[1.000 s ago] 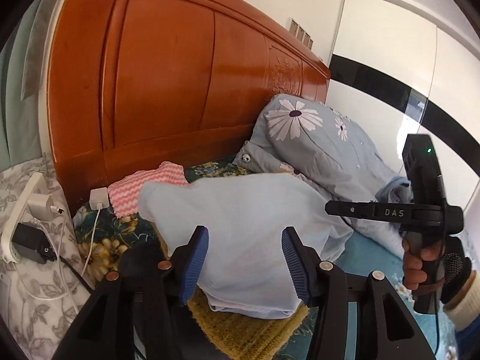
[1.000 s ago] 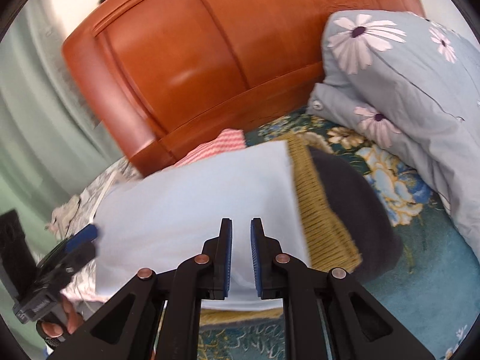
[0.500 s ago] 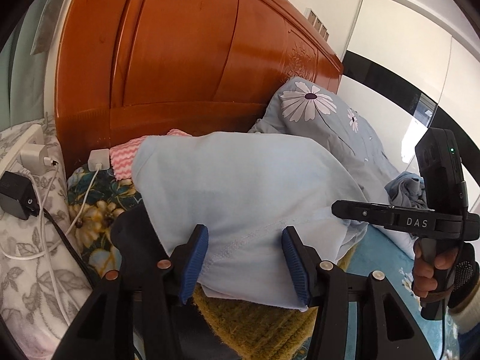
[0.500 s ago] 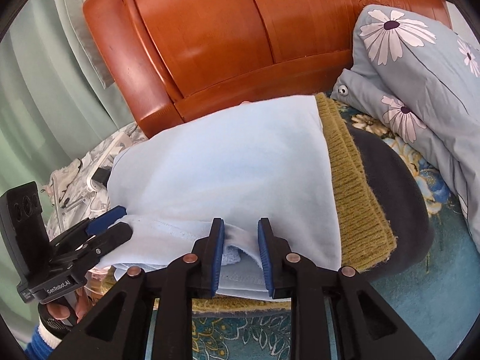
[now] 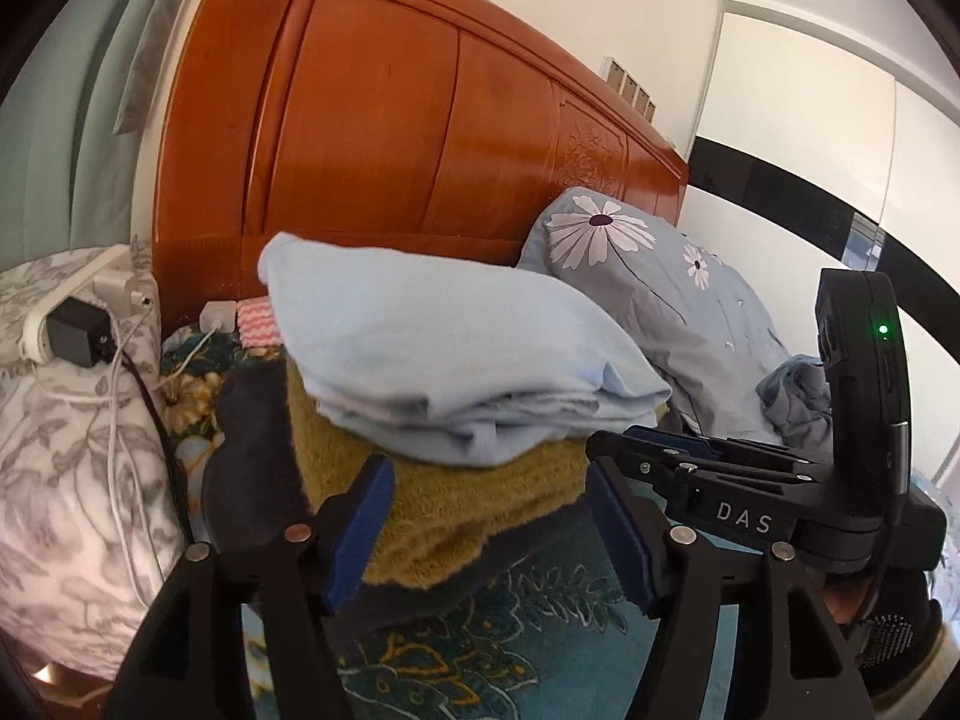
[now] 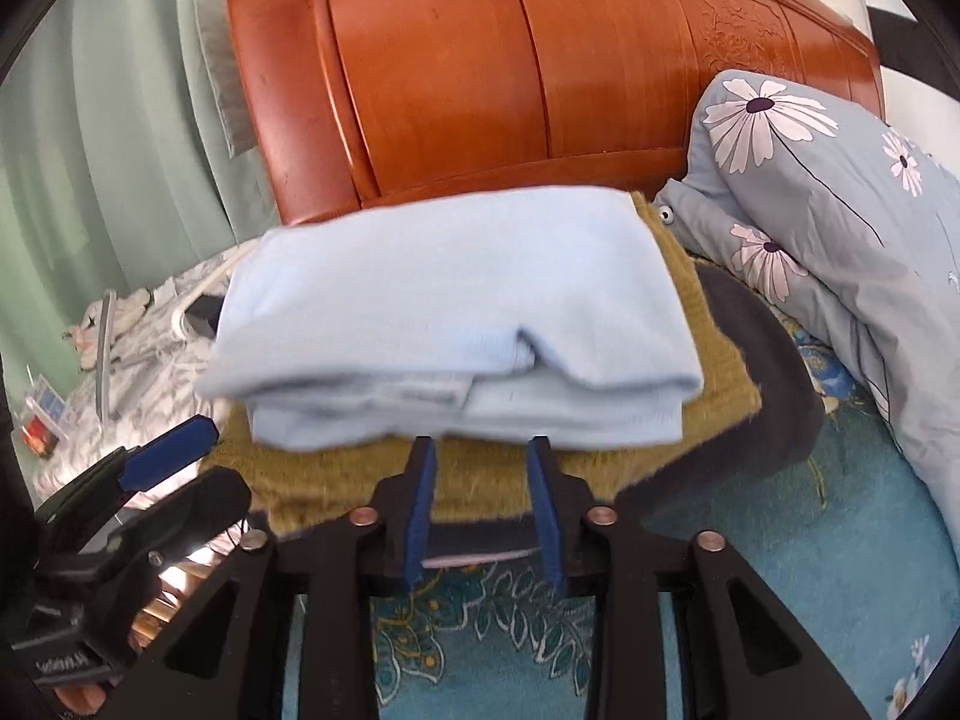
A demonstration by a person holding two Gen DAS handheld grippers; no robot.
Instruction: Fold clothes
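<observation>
A folded light-blue garment [image 6: 456,306] is lying on top of a stack at the head end of the bed [image 6: 810,546], close to the wooden headboard [image 6: 540,72]. Under it are sitting a mustard knitted piece [image 6: 336,480] and a dark garment [image 6: 762,384], with a flowered pillow [image 6: 828,180] just beside the pile.

The left tool [image 5: 492,531] is spreading its jaws, and nothing is being pinched between them; they are standing before the mustard layer's near edge. The right tool [image 6: 483,507] is also widening, its blue pads clear of the cloth and just short of the blue garment's near folded edge.

The blue garment is looking thin, soft and light, likely to sag and slide open if lifted by one layer only. Its near edge is showing several loose layers and a small gap, so any regrasp would probably be best taken across all layers at the two near corners. The knit below seems thicker and grippier, so the top piece is probably resting steadily.
</observation>
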